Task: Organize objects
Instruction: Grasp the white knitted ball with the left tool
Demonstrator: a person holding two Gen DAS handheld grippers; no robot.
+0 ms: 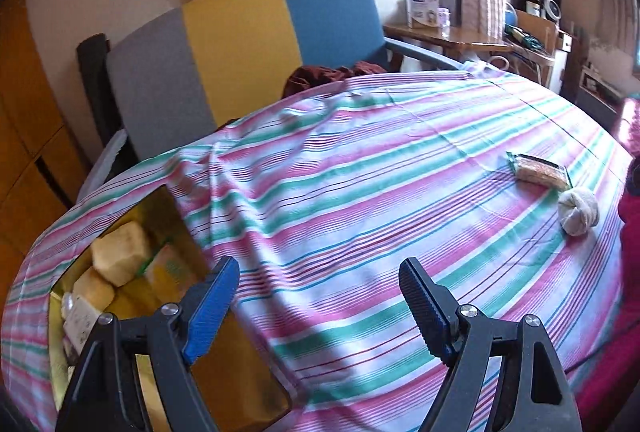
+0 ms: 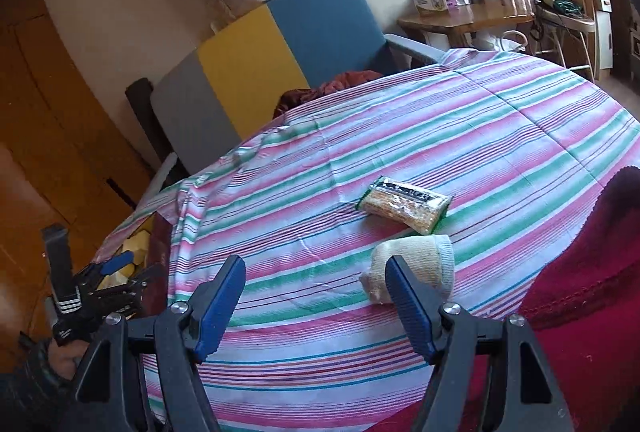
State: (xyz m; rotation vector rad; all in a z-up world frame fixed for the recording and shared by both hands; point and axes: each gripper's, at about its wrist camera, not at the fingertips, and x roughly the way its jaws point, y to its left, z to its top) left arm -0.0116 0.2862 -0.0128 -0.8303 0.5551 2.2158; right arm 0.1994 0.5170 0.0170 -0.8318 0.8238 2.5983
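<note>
Right gripper (image 2: 316, 292) hangs over the striped cloth (image 2: 440, 119), jaws spread wide with nothing between them, and just beyond its right finger sits the rolled sock (image 2: 420, 260). That sock looks like the nearest candidate. It should be light and soft, it will squash under the pads rather than slip, and nothing about it is fragile. Best bet is a pinch across the fat middle of the roll, not the loose cuff end, which could unroll.

Just past the sock, almost touching it, lies the snack packet (image 2: 404, 205). It looks light too, but the clear wrapper should be slick and crinkly and the bar inside may crumble, so grip gently across its short width.

Left gripper (image 1: 320, 292) is also released and empty, held well away from the sock, above the edge of the yellow box (image 1: 224, 360). The box sits at the far left end of the cloth from the sock and already holds pale blocks (image 1: 120, 252) and small packets. Sock (image 1: 578, 211) and packet (image 1: 540, 171) show far to its right.
</note>
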